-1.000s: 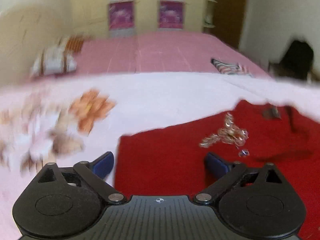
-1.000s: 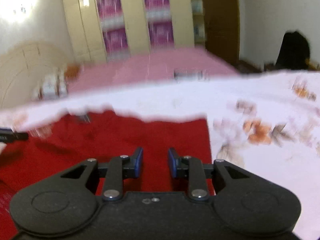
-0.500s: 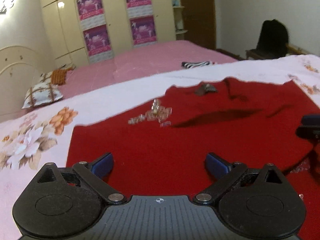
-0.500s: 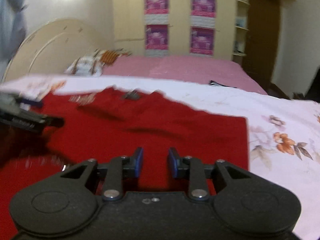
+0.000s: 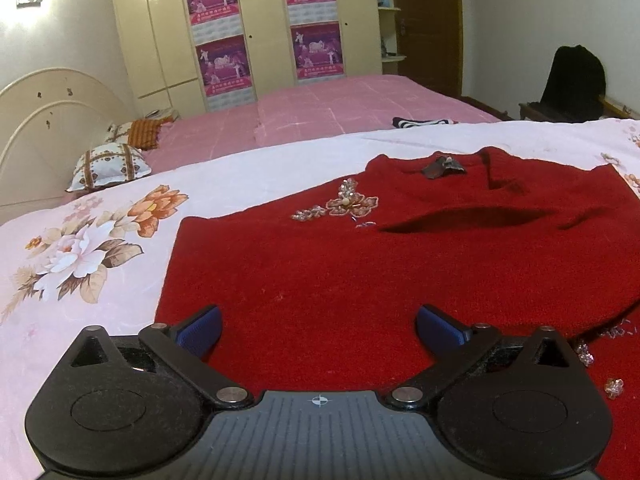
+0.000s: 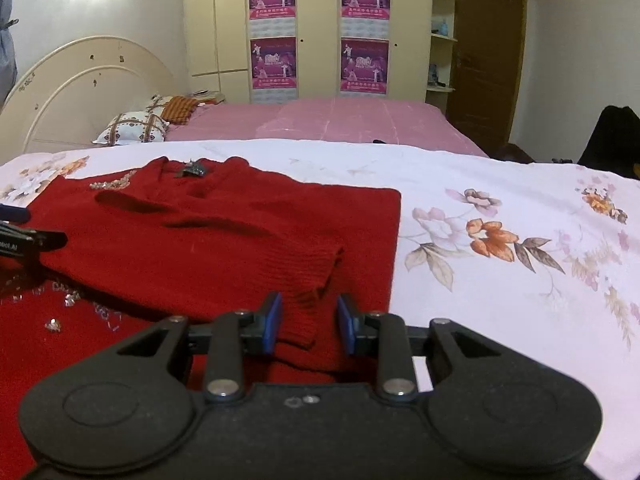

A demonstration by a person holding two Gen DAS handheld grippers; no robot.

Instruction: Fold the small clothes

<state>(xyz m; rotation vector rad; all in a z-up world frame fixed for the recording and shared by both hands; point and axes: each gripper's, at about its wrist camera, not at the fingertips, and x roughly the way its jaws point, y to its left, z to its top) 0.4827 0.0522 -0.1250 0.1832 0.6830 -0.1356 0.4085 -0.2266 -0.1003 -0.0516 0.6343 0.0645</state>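
Note:
A small red knitted sweater [image 5: 360,264] with beaded flower trim [image 5: 348,205] lies flat on the floral sheet, collar at the far side. My left gripper [image 5: 318,326] is wide open and empty just above its left part. In the right wrist view the sweater [image 6: 208,232] has a sleeve folded across the body, with the ribbed cuff [image 6: 316,276] lying right in front of my right gripper [image 6: 308,322]. That gripper is partly open, with the cuff's edge between the fingers, not clamped. The left gripper's tip [image 6: 24,236] shows at that view's left edge.
The white floral sheet [image 6: 500,248] covers the near bed. A pink bed [image 5: 340,108] with pillows [image 5: 108,166] and a striped cloth [image 5: 424,122] lies behind. Wardrobes line the far wall; a dark bag [image 5: 574,76] sits on a chair at right.
Both views swung from the sweater's outer edges toward its middle and settled. The right gripper's fingers have opened a little and the sleeve cuff now lies before them. The left gripper stays wide open.

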